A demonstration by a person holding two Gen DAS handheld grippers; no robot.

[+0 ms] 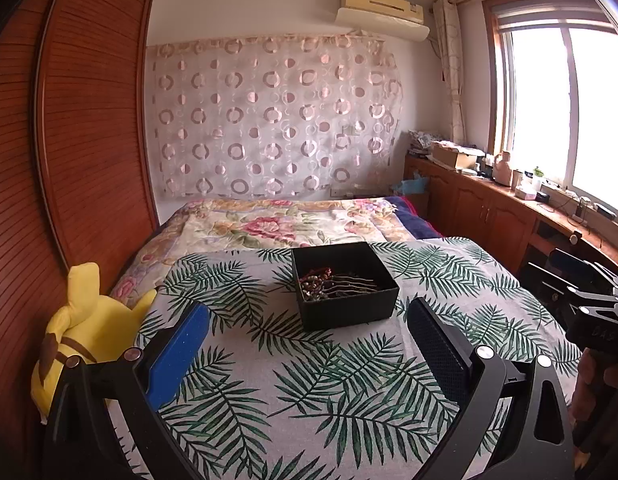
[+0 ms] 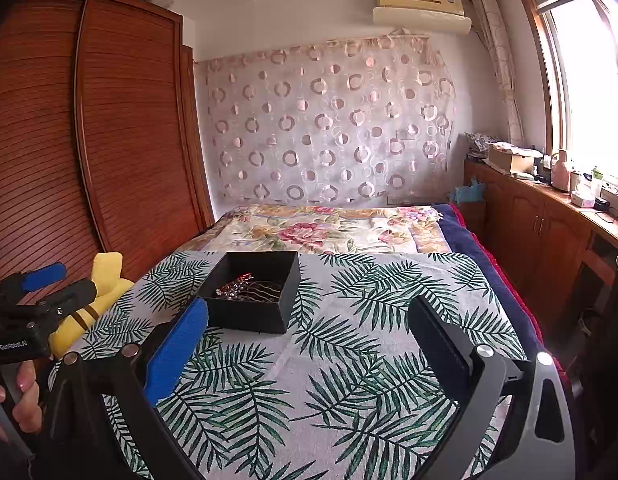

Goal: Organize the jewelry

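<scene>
A black open box (image 1: 345,284) sits on a leaf-print cloth (image 1: 309,392) on the bed. Inside it lies a pile of jewelry (image 1: 329,280): dark red beaded pieces and several thin hairpins. It also shows in the right wrist view (image 2: 253,292), with the jewelry (image 2: 245,288) inside. My left gripper (image 1: 309,316) is open and empty, held just in front of the box. My right gripper (image 2: 309,312) is open and empty, to the right of the box. Each gripper shows at the edge of the other's view, the right one (image 1: 589,300) and the left one (image 2: 41,288).
A yellow plush toy (image 1: 81,328) lies at the bed's left edge by a wooden wardrobe (image 1: 69,140). A floral blanket (image 1: 285,224) covers the far half of the bed. A wooden cabinet (image 1: 509,208) with clutter runs along the window on the right.
</scene>
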